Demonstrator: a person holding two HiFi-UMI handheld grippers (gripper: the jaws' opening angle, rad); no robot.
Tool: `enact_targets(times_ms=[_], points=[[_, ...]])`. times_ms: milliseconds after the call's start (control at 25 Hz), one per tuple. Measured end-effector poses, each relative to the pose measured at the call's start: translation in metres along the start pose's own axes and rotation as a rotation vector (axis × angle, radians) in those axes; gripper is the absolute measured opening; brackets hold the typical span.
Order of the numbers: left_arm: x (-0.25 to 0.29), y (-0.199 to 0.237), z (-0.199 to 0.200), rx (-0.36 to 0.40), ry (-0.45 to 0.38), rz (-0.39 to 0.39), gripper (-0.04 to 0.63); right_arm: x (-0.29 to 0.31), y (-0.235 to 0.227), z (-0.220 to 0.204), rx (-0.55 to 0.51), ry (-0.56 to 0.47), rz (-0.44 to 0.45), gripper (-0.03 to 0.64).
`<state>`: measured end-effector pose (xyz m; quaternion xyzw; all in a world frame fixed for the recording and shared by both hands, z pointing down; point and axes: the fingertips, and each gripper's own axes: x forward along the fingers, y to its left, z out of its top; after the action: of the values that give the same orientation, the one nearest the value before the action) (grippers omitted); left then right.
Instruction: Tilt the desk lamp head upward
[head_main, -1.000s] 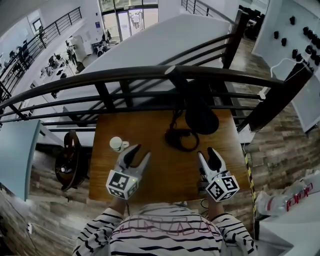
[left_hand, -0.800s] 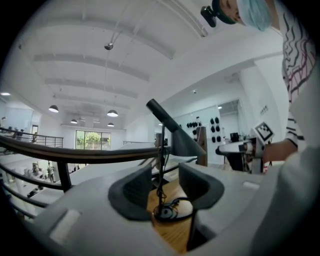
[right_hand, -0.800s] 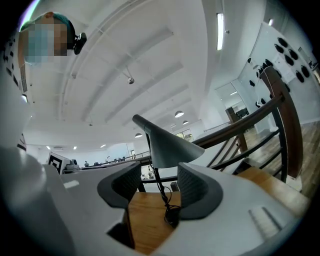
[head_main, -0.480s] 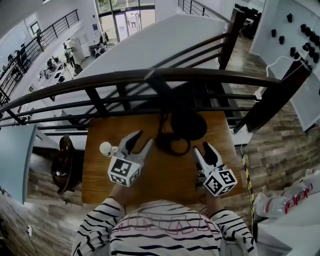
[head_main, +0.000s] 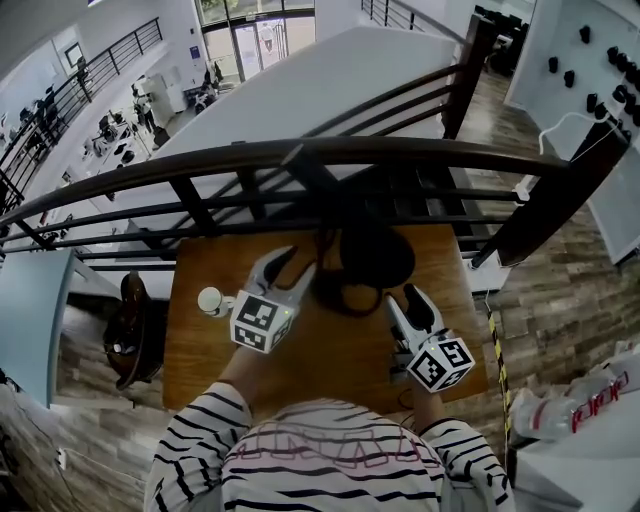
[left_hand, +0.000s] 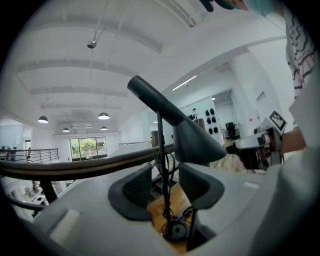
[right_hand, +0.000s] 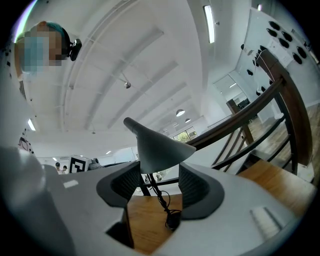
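A dark desk lamp stands at the back middle of the wooden table (head_main: 330, 350), its cone head (head_main: 375, 255) hanging over the round base (head_main: 345, 295). My left gripper (head_main: 290, 268) is just left of the lamp's stem, jaws open and empty. In the left gripper view the stem (left_hand: 161, 165), head (left_hand: 192, 142) and base (left_hand: 176, 231) lie beyond the left gripper (left_hand: 165, 187). My right gripper (head_main: 407, 302) sits right of and nearer than the base; its jaws are opening with nothing between them. In the right gripper view the head (right_hand: 157, 147) rises above the right gripper (right_hand: 159, 185).
A small white cup (head_main: 210, 299) stands at the table's left edge beside my left gripper. A dark railing (head_main: 300, 155) runs directly behind the table, with a drop beyond. A dark chair (head_main: 130, 330) is left of the table. The lamp's cable coils round the base.
My left gripper has moved forward and to the right, closer to the lamp's stem. The right gripper has stayed almost in place.
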<state>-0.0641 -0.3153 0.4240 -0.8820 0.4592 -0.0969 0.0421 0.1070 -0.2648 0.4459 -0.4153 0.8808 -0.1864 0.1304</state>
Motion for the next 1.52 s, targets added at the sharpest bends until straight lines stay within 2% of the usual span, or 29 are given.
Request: enact_targets(times_ms=[280, 520, 680, 920, 1040, 1120, 1520], points=[[0.033, 0.012, -0.041, 0.006, 0.097, -0.031, 0.166, 0.009, -0.002, -0.003, 0.045, -0.006, 0.023, 0.256], [0.056, 0.014, -0.06, 0.006, 0.128, -0.052, 0.183, 0.016, -0.003, -0.005, 0.065, -0.001, 0.048, 0.267], [0.069, 0.008, -0.075, 0.012, 0.158, -0.094, 0.209, 0.019, -0.003, -0.005, 0.079, -0.015, 0.057, 0.267], [0.082, 0.004, -0.086, 0.011, 0.188, -0.121, 0.209, 0.023, -0.002, -0.005, 0.087, -0.024, 0.065, 0.27], [0.089, 0.002, -0.085, 0.011, 0.192, -0.128, 0.184, 0.023, -0.002, -0.004, 0.088, -0.025, 0.065, 0.27], [0.091, 0.002, -0.085, 0.013, 0.193, -0.125, 0.12, 0.022, -0.002, -0.005, 0.088, -0.025, 0.066, 0.27], [0.094, 0.011, -0.092, -0.032, 0.198, -0.119, 0.067, 0.028, 0.002, -0.006, 0.097, -0.024, 0.079, 0.276]])
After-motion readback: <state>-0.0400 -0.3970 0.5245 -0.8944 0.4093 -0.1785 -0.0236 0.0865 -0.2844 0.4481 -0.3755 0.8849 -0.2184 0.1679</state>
